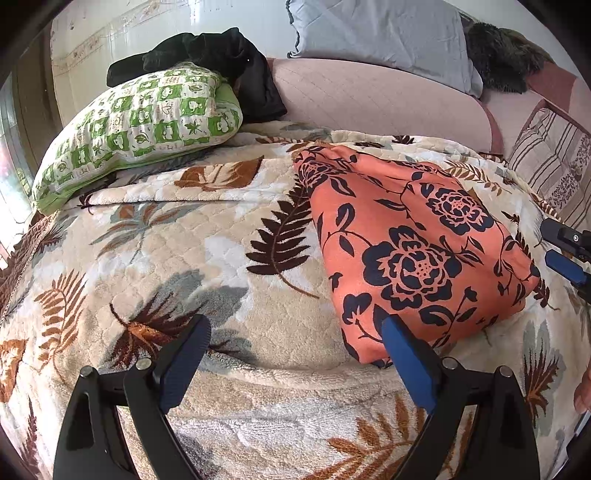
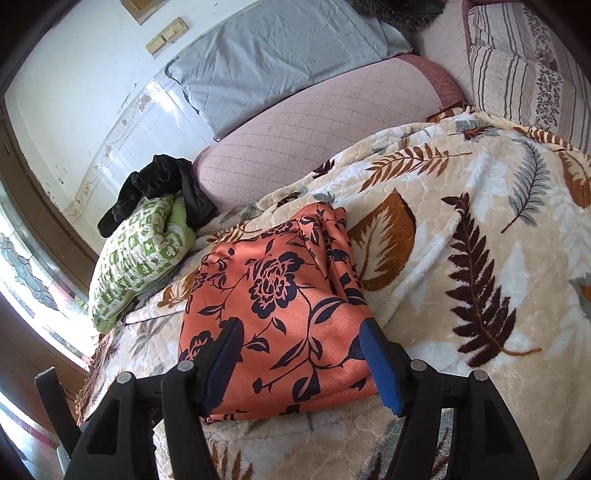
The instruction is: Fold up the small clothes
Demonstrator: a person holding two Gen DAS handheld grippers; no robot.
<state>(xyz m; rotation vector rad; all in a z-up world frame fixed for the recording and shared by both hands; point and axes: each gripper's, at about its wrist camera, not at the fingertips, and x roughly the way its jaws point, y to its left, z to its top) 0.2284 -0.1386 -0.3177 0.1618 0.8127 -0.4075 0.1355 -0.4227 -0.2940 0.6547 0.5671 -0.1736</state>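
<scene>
An orange garment with a dark floral print (image 1: 413, 251) lies folded into a compact rectangle on the leaf-patterned blanket (image 1: 207, 258). It also shows in the right wrist view (image 2: 280, 310). My left gripper (image 1: 295, 328) is open and empty, just left of the garment's near corner, its right finger beside the cloth edge. My right gripper (image 2: 299, 332) is open and empty, hovering over the garment's near edge with a finger on each side. The right gripper also shows at the right edge of the left wrist view (image 1: 565, 251).
A green checkered pillow (image 1: 140, 125) with a black garment (image 1: 221, 62) on it lies at the back left. A pink quilted bolster (image 1: 369, 96), a grey pillow (image 1: 380, 33) and a striped pillow (image 2: 524, 62) sit behind. A window (image 2: 26, 273) is at left.
</scene>
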